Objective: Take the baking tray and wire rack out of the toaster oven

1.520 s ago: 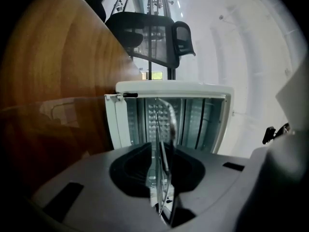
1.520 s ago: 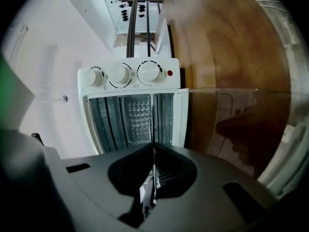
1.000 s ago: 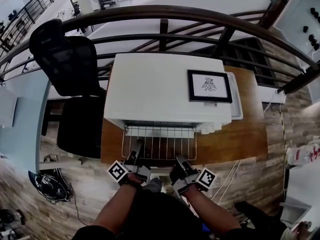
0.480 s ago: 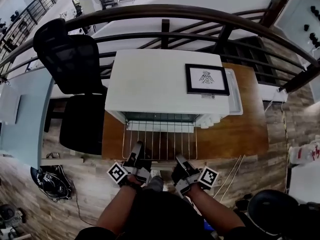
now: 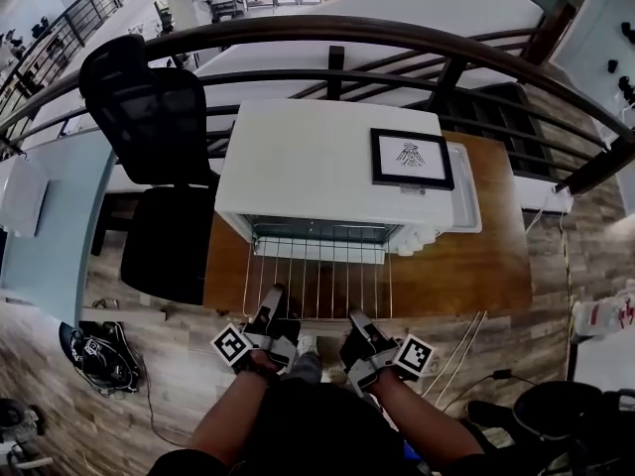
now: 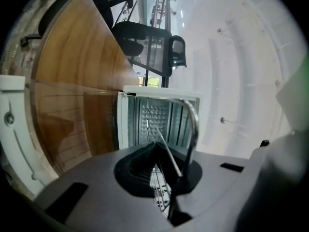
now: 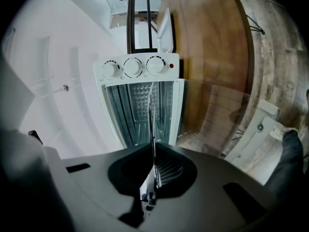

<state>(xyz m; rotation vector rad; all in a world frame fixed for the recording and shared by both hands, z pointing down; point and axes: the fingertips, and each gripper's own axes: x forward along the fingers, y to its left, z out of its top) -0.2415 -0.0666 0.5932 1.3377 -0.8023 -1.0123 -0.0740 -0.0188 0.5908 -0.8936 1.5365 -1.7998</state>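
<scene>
The white toaster oven (image 5: 327,167) stands on a wooden table (image 5: 466,276) with its door down. The wire rack (image 5: 317,276) sticks far out of the oven mouth towards me, level. My left gripper (image 5: 275,313) is shut on the rack's near left edge, and my right gripper (image 5: 358,325) is shut on its near right edge. In the left gripper view the jaws (image 6: 161,164) pinch the rack's wires (image 6: 193,124) before the oven cavity (image 6: 157,122). In the right gripper view the rack (image 7: 153,124) runs edge-on from the jaws (image 7: 153,170) into the oven. A pale tray (image 5: 464,194) lies right of the oven.
The lowered glass door (image 7: 217,124) with its white handle (image 7: 264,124) hangs below the rack. A framed marker card (image 5: 411,159) lies on the oven top. A black office chair (image 5: 149,157) stands to the left, a dark railing (image 5: 327,38) behind. Cables (image 5: 94,360) lie on the floor.
The wire rack has slid further out of the oven towards me. Both grippers have drawn back with it, still shut on its near edge.
</scene>
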